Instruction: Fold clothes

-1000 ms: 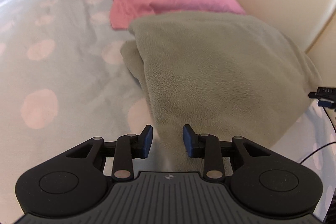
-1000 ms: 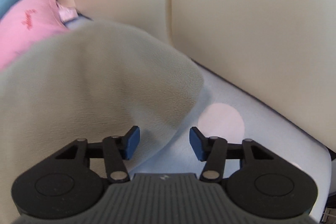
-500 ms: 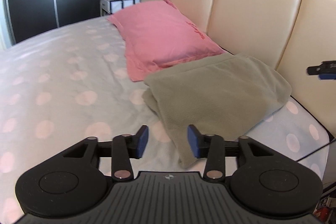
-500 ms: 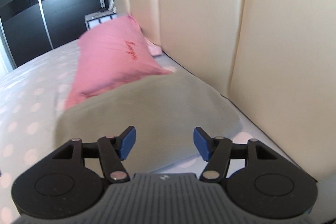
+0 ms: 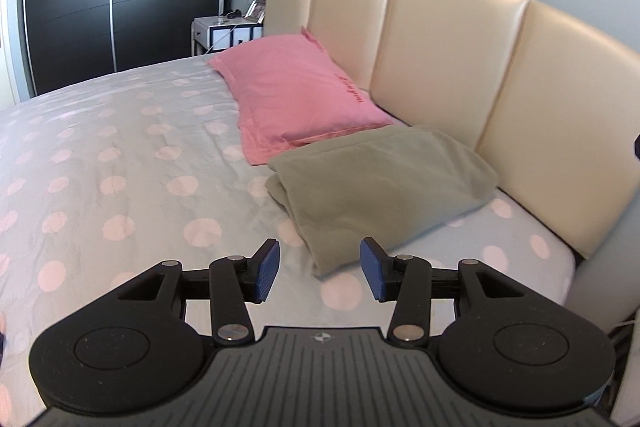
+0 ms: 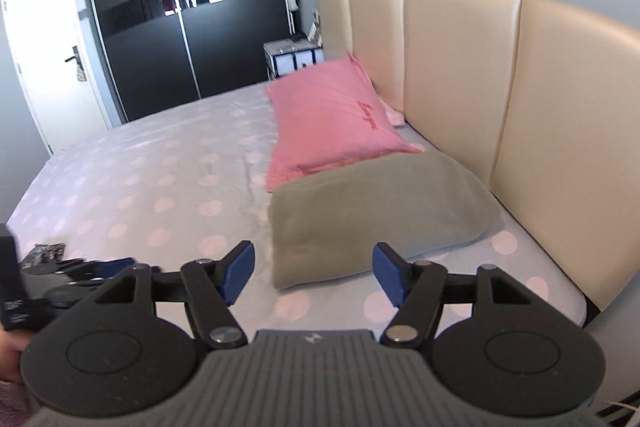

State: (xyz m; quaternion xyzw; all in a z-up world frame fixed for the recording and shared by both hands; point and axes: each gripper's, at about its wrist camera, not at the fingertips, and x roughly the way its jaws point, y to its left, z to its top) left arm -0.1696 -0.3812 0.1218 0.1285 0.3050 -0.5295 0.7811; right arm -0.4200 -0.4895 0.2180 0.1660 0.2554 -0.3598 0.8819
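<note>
Olive fleece garment (image 5: 384, 183): lies folded into a thick, roughly rectangular pad on the dotted bedsheet (image 5: 120, 163), near the bed's head corner. Its far edge touches or slightly overlaps the near end of the pink pillow (image 5: 300, 99); its right side sits just beside the cream padded headboard (image 5: 452, 67). Layered edges show along the left side; one lower corner tapers toward the camera. What kind of garment it is cannot be told from these views.

Left gripper (image 5: 319, 269): jaws apart and opening, nothing between them, clear of the cloth. Right gripper (image 6: 313, 275): jaws wider apart, also opening, nothing between them, above and short of the fleece.

Step in hand, as judged: this piece looks folded and set down, both tools released and standing off. The fold appears complete, or one tidy-up short.

Left edge of the right wrist view: dark shapes low on the bed (image 6: 48, 253), blurred. Possibly another item of clothing, possibly only the other tool; not certain.

Next move calls for: either squaring the tapered corner of the pad, or finding the next garment, spreading it flat on the open sheet well apart from the pillow, and pinching two corners with both tools.
</note>
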